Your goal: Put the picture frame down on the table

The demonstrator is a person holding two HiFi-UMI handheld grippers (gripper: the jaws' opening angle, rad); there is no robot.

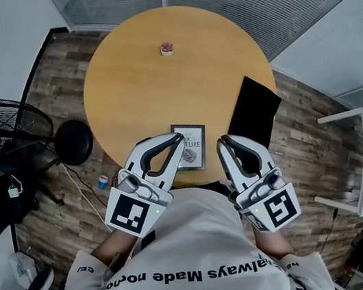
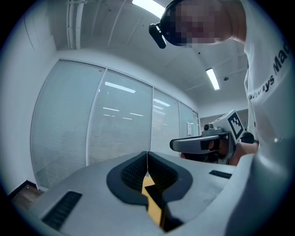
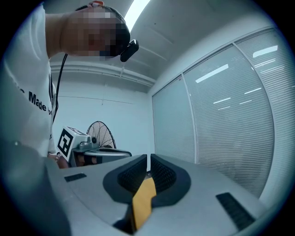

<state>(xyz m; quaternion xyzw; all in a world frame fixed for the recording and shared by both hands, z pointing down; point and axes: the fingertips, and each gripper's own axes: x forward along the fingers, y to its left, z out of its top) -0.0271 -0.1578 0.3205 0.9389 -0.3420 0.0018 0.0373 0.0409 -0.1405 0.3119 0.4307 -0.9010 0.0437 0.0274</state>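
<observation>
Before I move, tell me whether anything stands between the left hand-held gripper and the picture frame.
Nothing visible does. In the head view the tip of the shut left hand-held gripper overlaps the left edge of the picture frame. The black panel lies to its right; the small round thing sits far across the table.

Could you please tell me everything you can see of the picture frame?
The picture frame is rectangular: a dark border round a pale print with lettering and a round reddish motif. It faces up near the table's near edge, seemingly flat. The shut left gripper overlaps its left side; contact is unclear.
</observation>
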